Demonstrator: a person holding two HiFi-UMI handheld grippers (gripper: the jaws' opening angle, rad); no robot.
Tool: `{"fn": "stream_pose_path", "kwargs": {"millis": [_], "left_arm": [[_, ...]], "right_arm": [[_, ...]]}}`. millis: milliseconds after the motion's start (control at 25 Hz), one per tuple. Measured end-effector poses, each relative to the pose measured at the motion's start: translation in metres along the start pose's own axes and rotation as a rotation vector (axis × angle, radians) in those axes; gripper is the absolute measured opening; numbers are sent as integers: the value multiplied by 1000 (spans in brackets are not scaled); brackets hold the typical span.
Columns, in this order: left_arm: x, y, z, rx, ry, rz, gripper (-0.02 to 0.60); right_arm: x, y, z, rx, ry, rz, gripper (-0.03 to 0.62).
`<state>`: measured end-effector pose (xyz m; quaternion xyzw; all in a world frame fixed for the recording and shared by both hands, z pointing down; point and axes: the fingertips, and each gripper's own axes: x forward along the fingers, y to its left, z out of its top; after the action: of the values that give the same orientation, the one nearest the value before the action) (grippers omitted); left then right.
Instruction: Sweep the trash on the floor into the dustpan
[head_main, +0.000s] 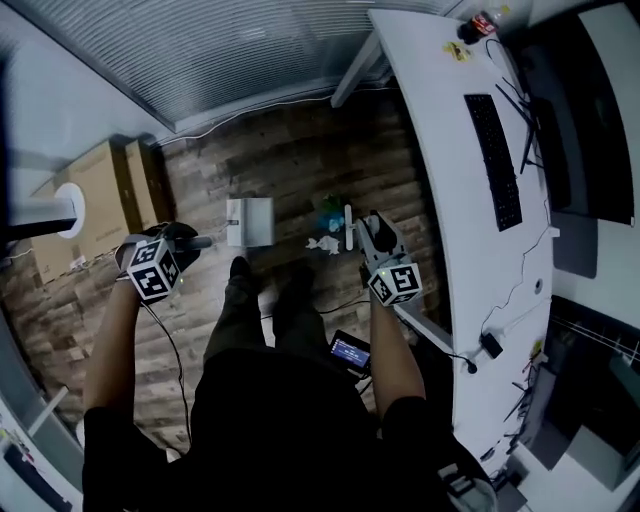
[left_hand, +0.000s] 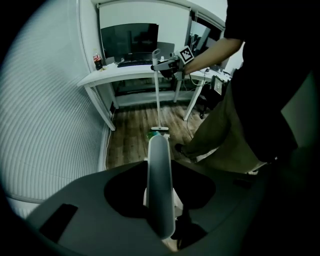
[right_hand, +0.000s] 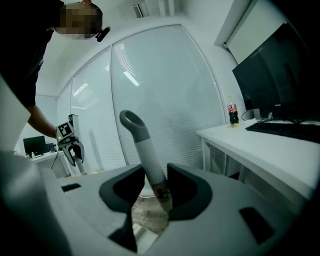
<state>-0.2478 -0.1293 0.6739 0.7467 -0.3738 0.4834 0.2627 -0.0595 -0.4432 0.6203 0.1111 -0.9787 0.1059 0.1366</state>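
The left tool (left_hand: 160, 222) is clamped on the long handle (left_hand: 160, 185) of the dustpan (head_main: 250, 221), a smooth, rigid grey plastic bar. The dustpan, white and boxy, sits on the wood floor (head_main: 290, 150). The right tool (right_hand: 159, 192) grips the broom (right_hand: 146, 152) on its slim, stiff shaft, below the hooked grey end. Between dustpan and broom lies the trash (head_main: 322, 243), probably crumpled white paper. It looks light and easily scattered, so short, gentle strokes suit.
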Motion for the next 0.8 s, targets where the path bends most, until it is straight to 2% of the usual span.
{"fn": "stream_pose_path", "kwargs": {"millis": [240,640,800], "left_arm": [[-1,2,-2,-13,8,-26,127],[-1,-3,0,-105,-27,-26,126],[-1,-9,-1,-121,-33,-25,126]], "right_arm": [[40,21,2,10,-8,28,130],[75,81,8,54,-40,187,138],[87,103,16,101,-78,195,138]]}}
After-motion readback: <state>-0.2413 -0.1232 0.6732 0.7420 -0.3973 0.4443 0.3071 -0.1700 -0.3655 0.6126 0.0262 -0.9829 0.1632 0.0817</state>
